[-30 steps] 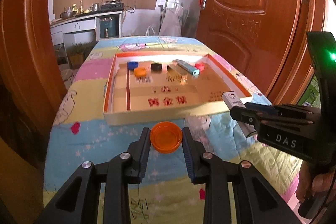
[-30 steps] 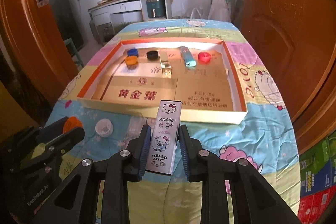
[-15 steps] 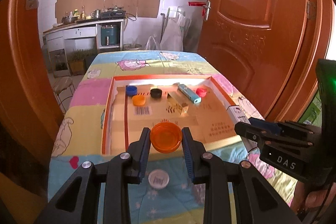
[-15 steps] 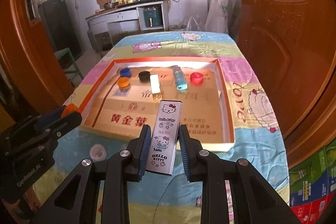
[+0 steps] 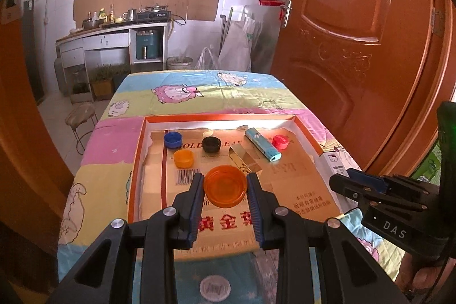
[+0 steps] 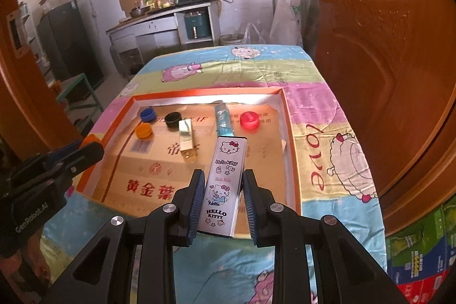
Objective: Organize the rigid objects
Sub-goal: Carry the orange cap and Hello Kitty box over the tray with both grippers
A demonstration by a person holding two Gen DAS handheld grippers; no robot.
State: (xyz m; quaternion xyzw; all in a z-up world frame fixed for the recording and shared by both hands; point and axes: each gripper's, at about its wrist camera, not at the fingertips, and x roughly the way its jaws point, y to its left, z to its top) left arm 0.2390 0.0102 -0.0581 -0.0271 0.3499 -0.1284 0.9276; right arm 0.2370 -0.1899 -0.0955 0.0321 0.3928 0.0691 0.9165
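Observation:
My left gripper is shut on a large orange lid and holds it above the near part of the cardboard tray. My right gripper is shut on a white Hello Kitty box over the tray's near right part. In the tray lie a blue cap, a small orange cap, a black cap, a gold box, a light-blue tube and a red cap.
A white lid lies on the cartoon tablecloth in front of the tray. A wooden door stands close on the right. A stool and a kitchen counter are beyond the table.
Both grippers rose and moved forward over the tray with their objects. The white lid, hidden a second ago, now lies behind and below the left gripper.

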